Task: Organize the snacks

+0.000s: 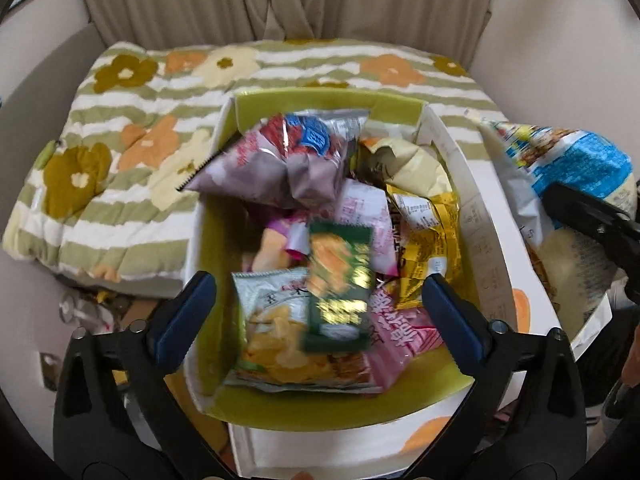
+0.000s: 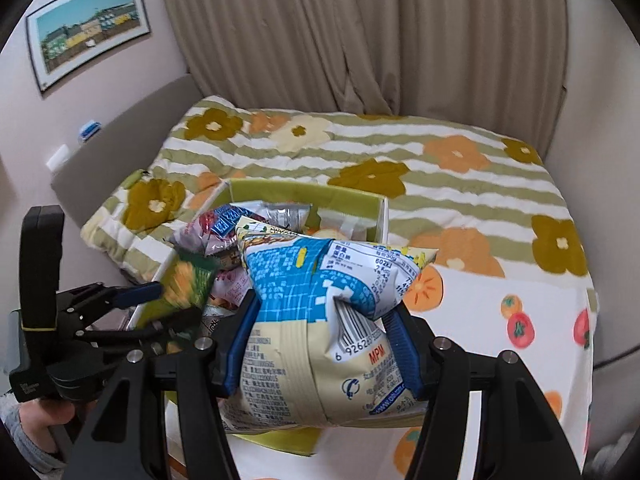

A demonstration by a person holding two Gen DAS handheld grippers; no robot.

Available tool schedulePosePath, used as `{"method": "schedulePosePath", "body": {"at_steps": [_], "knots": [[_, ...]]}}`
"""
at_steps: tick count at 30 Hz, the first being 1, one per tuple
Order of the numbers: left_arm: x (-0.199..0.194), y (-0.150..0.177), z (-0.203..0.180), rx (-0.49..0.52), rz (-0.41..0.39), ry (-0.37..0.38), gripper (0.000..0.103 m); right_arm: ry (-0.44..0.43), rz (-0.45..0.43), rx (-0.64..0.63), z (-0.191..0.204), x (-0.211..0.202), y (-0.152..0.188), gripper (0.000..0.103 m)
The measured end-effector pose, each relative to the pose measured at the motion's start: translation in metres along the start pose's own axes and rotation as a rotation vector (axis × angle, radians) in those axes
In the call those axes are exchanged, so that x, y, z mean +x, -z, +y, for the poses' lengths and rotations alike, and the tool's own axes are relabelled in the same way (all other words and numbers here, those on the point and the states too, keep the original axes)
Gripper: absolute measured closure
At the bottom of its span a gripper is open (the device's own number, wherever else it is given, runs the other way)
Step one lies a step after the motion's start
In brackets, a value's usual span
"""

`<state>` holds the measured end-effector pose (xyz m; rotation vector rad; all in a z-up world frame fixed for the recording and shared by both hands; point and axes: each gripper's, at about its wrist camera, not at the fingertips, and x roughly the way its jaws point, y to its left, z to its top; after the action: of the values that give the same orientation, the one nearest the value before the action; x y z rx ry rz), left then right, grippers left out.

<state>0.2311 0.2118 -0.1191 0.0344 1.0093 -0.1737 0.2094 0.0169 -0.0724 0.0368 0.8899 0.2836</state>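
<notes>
The green snack packet (image 1: 340, 288) between the left claw's (image 1: 316, 312) open fingers is smearing with motion blur, its print unreadable. The blue-and-cream chip bag (image 2: 320, 320) is hiding the box (image 2: 344, 196) contents beyond the right claw (image 2: 320, 344).

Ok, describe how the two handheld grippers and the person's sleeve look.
Both the left gripper and the right gripper have matte black angular frames with silver pivot bolts and blue-padded fingers. A yellow band wraps the left one's black upright handle. The sleeve is grey knit.

Soft, even indoor light; no harsh shadows. Motion blur on green snack packet (image 1: 340, 288). Fisheye bending, dark corners.
</notes>
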Motion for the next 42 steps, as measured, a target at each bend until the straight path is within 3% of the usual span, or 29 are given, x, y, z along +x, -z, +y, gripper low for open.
{"method": "schedulePosePath", "body": {"at_steps": [8,15,20,21,24,25,33,42], "knots": [[-0.016,0.015,0.018,0.027,-0.012,0.052,0.001,0.020,0.010,0.051,0.021,0.007,0.009,0.047],[-0.028,0.020,0.038,0.029,-0.045,0.018,0.001,0.030,0.040,0.058,0.045,0.022,0.006,0.046],[-0.044,0.027,0.058,-0.033,-0.067,-0.004,0.001,0.010,0.059,0.025,0.061,0.033,0.003,0.044],[-0.046,0.029,0.060,-0.046,-0.068,-0.011,0.001,0.003,0.059,0.021,0.063,0.035,0.002,0.039],[-0.054,0.036,0.060,-0.069,-0.070,-0.030,0.001,-0.010,0.033,0.015,0.066,0.034,0.002,0.000],[-0.056,0.039,0.059,-0.074,-0.074,-0.033,0.001,-0.007,0.021,0.009,0.067,0.031,0.003,0.000],[-0.082,0.056,0.024,-0.087,-0.104,-0.074,0.001,-0.008,-0.041,-0.023,0.054,-0.003,0.022,0.000],[-0.143,0.075,-0.066,-0.003,-0.213,-0.086,0.001,0.058,-0.173,-0.012,0.008,-0.098,0.053,0.000]]}}
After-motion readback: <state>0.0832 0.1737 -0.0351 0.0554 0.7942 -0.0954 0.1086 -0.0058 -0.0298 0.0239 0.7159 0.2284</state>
